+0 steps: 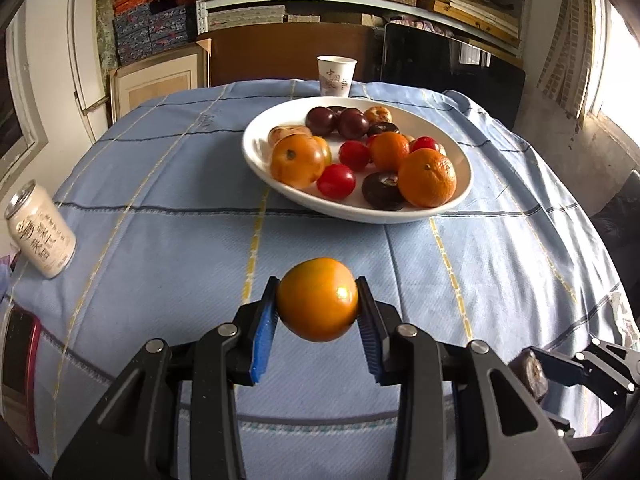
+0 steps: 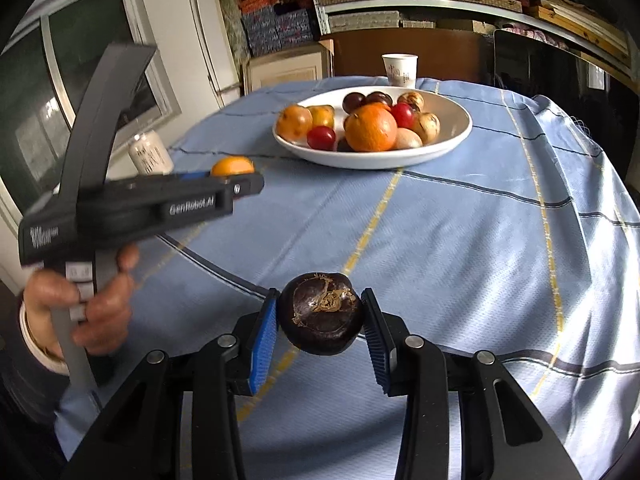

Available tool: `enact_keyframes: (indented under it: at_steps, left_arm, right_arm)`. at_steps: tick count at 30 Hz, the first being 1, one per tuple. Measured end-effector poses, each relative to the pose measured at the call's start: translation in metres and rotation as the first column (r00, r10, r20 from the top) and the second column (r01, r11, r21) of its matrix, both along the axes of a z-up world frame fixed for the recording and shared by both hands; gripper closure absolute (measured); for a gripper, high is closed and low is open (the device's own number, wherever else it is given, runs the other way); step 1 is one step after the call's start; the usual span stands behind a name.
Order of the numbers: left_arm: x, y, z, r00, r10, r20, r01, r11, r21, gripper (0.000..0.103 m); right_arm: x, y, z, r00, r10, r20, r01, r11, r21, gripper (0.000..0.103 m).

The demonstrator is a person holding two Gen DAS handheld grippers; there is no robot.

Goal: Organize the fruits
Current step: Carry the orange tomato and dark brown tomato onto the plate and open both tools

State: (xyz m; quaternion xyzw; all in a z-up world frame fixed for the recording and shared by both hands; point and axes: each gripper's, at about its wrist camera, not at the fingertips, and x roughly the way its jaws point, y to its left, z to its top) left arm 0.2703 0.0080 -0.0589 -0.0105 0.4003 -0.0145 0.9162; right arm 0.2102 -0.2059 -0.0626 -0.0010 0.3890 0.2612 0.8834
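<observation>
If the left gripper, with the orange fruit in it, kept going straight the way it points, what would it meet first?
Probably the blue tablecloth short of the white bowl; depth is unclear.

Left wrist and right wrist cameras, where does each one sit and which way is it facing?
Left wrist: on the left gripper, looking along its jaws, shut on an orange fruit, toward the bowl; right gripper at the lower right.
Right wrist: on the right gripper, jaws shut on a dark fruit, facing the bowl; left gripper and hand at left.
Shared: bowl, paper cup, can, blue tablecloth.
</observation>
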Motion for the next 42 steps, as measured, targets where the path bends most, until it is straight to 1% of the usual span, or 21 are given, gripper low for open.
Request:
enact_keyframes:
  at_steps: [6,9,11,14,16,20,23,25,27,30,32,36,37,38,40,42]
  left_arm:
    - [-0.017,0.016,0.009,0.999,0.028,0.019,-0.028,1.0,-0.013,0.066]
    - [-0.024,0.027,0.015,0.999,0.039,0.031,-0.037,0.998,-0.045,0.066]
    - [-0.025,0.035,0.02,0.998,0.044,0.038,-0.041,0.997,-0.07,0.066]
    - [-0.018,0.045,0.031,0.999,0.031,0.035,-0.027,0.993,-0.118,0.066]
    - [-0.008,0.048,0.041,0.999,0.02,0.041,-0.015,0.993,-0.118,0.066]
    - [0.015,0.044,0.067,0.995,0.012,0.098,-0.005,0.997,-0.074,0.066]
    - [0.038,0.034,0.081,0.993,-0.013,0.116,0.022,0.997,-0.08,0.066]
    - [0.063,0.023,0.085,0.992,-0.035,0.119,0.045,0.996,-0.08,0.066]
    - [0.086,0.014,0.083,0.993,-0.045,0.112,0.053,0.996,-0.078,0.066]
    - [0.127,0.005,0.071,0.997,-0.039,0.067,0.045,0.994,-0.097,0.066]
    - [0.151,0.001,0.062,0.999,-0.026,0.039,0.029,0.994,-0.102,0.066]
    - [0.175,-0.01,0.05,1.0,-0.016,0.016,0.017,0.998,-0.062,0.066]
    - [0.177,-0.013,0.047,1.0,-0.015,0.012,0.015,0.999,-0.047,0.065]
    - [0.18,-0.015,0.045,1.0,-0.009,0.011,0.01,1.0,-0.026,0.046]
    - [0.175,-0.016,0.047,0.998,0.019,0.062,-0.02,1.0,0.017,0.026]
    - [0.172,-0.017,0.053,0.996,0.02,0.087,-0.025,0.998,0.062,0.025]
  right_arm:
    - [-0.001,0.009,0.008,0.999,-0.045,0.005,0.045,0.999,0.017,0.061]
    - [0.005,0.01,0.015,0.998,-0.061,0.002,0.061,0.998,0.026,0.061]
    - [0.013,0.009,0.025,0.997,-0.074,0.006,0.074,0.997,0.039,0.061]
    - [0.025,0.007,0.044,0.994,-0.098,0.047,0.095,0.994,0.044,0.061]
    - [0.035,0.004,0.059,0.989,-0.121,0.081,0.117,0.991,0.06,0.062]
    - [0.057,-0.009,0.086,0.976,-0.185,0.117,0.167,0.975,0.147,0.062]
    - [0.071,-0.018,0.099,0.967,-0.219,0.134,0.19,0.961,0.199,0.062]
    - [0.081,-0.022,0.106,0.961,-0.237,0.139,0.202,0.953,0.226,0.061]
    - [0.094,-0.023,0.113,0.956,-0.249,0.155,0.209,0.949,0.238,0.061]
    - [0.121,-0.02,0.117,0.941,-0.286,0.182,0.243,0.944,0.224,0.061]
    - [0.137,-0.022,0.115,0.933,-0.315,0.176,0.271,0.934,0.232,0.061]
    - [0.162,-0.025,0.113,0.926,-0.338,0.166,0.29,0.921,0.259,0.061]
    - [0.165,-0.025,0.113,0.926,-0.338,0.165,0.288,0.92,0.267,0.061]
    - [0.169,-0.025,0.113,0.926,-0.338,0.168,0.286,0.918,0.274,0.061]
    - [0.176,-0.025,0.112,0.922,-0.344,0.177,0.288,0.916,0.281,0.062]
    - [0.181,-0.024,0.111,0.925,-0.34,0.171,0.287,0.918,0.273,0.062]
